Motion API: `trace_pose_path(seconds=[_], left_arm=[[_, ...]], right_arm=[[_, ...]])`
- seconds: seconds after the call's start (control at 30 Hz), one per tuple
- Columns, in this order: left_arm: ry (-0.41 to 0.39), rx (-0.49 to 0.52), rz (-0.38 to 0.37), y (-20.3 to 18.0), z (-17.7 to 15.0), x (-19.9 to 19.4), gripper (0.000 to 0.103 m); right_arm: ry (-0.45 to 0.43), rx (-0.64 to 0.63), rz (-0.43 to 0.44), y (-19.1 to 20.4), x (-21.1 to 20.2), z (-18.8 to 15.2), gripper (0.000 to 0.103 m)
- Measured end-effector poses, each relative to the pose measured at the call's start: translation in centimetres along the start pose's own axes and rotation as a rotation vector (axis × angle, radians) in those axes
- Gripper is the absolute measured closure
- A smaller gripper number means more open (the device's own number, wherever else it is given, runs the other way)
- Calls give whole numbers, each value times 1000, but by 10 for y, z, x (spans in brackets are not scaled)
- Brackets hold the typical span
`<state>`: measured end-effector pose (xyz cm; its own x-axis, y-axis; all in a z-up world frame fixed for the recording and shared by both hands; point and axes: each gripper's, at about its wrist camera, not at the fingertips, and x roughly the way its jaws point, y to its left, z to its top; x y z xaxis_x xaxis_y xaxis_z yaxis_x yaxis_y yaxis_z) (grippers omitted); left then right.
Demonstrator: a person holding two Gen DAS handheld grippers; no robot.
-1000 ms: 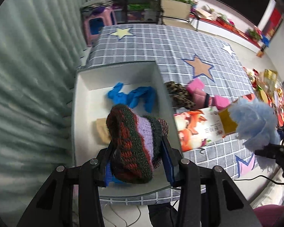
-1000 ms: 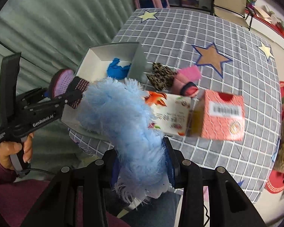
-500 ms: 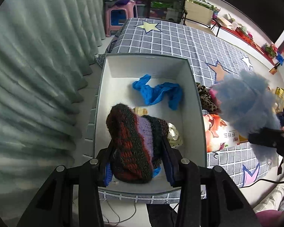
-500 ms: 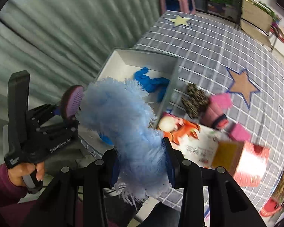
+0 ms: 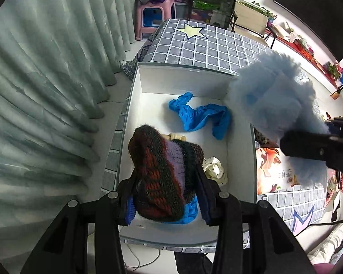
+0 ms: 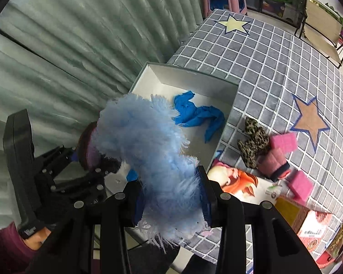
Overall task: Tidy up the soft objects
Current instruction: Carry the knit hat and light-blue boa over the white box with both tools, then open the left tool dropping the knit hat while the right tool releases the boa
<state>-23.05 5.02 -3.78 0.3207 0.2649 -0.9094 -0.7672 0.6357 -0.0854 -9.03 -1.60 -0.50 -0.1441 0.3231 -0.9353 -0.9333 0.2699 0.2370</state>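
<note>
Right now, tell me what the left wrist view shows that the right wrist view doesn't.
Only the left wrist view shows the polka-dot cloth in the white box and the full knitted hat in the left gripper. Only the right shows the leopard-print piece and pink items on the table. Both show the blue glove and fluffy blue duster.

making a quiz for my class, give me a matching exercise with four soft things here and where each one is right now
Things:
1. striped knitted wool hat
2. fluffy light blue duster
3. crumpled bright blue cloth
4. leopard-print fabric piece

Places:
A. lying on the white box floor
B. clamped in the right hand-held gripper
C. on the checked tablecloth, outside the box
D. clamped in the left hand-held gripper

Pairs: 1-D, 2-B, 3-A, 4-C
</note>
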Motion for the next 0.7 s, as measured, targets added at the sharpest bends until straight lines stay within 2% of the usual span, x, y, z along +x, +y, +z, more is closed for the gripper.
trace_pose_path(seconds=[0.7], left_arm=[[31,-23,23,4,12,21,55]], right_arm=[[42,13,24,8,31,34,61]])
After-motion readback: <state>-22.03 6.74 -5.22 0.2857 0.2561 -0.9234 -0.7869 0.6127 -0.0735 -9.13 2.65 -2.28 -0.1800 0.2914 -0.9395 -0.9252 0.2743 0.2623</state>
